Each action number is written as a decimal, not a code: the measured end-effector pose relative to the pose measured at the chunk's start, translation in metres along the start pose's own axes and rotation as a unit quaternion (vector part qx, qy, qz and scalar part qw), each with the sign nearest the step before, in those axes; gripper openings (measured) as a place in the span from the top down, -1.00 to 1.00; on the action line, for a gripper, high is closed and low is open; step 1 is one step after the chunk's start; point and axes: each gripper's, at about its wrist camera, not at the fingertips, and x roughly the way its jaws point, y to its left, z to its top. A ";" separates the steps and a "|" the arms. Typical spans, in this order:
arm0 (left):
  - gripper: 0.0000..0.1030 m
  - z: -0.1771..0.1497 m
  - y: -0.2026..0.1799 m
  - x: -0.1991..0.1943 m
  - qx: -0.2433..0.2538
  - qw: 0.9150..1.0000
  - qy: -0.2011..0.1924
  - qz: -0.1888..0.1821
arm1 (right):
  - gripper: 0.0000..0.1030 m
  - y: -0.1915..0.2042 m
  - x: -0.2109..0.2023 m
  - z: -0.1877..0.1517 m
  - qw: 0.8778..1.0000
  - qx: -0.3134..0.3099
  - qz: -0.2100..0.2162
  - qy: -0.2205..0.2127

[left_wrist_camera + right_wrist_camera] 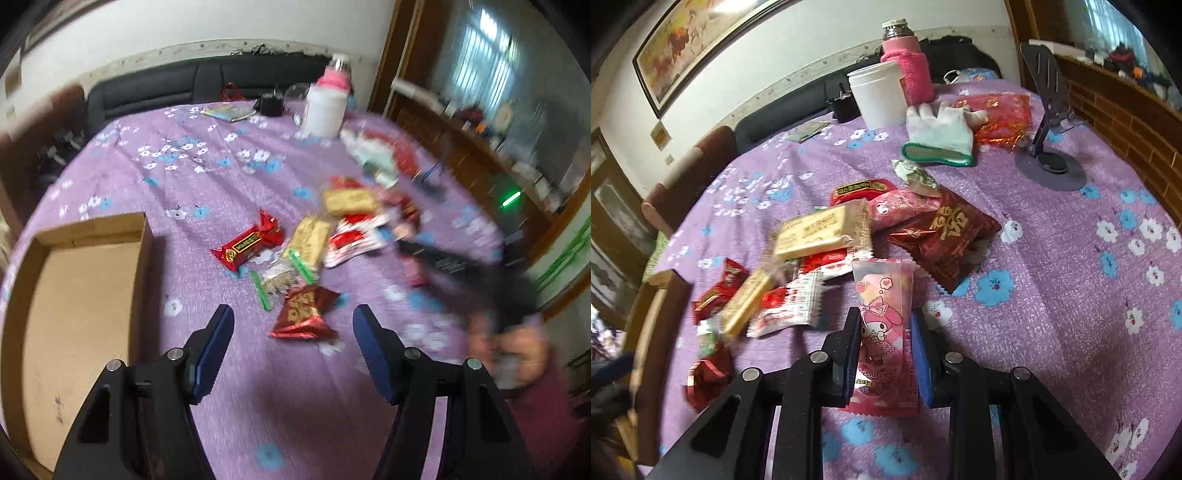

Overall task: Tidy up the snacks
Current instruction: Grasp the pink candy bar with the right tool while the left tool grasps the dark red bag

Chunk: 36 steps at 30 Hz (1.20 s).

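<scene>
The worktop [207,177] is leaving open cloth at lower centre of the left view, the cardboard box [85,295] waiting at lower left. The snack pile [827,236] is crowding mid-frame. The right gripper [886,328] is clenching the pink snack packet [884,295]; lifting straight should avoid dragging neighbours. The left gripper [293,325] is hanging released near the dark red packet [306,314].

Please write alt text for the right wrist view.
The right gripper has its jaws around a pink cartoon snack packet on a purple flowered tablecloth. More snack packets lie piled behind it.
</scene>
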 end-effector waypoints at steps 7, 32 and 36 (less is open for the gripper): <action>-0.28 -0.001 -0.025 0.047 0.037 0.998 0.037 0.034 | 0.47 0.004 -0.007 0.002 0.999 0.015 0.047 0.004; 0.41 -0.036 0.104 -0.162 -0.080 0.991 -0.098 -0.050 | 0.47 0.028 -0.038 -0.005 0.999 -0.016 0.005 -0.041; 0.41 -0.029 0.148 -0.175 -0.101 0.990 -0.096 -0.008 | 0.46 0.079 -0.082 0.007 0.995 -0.040 0.077 -0.045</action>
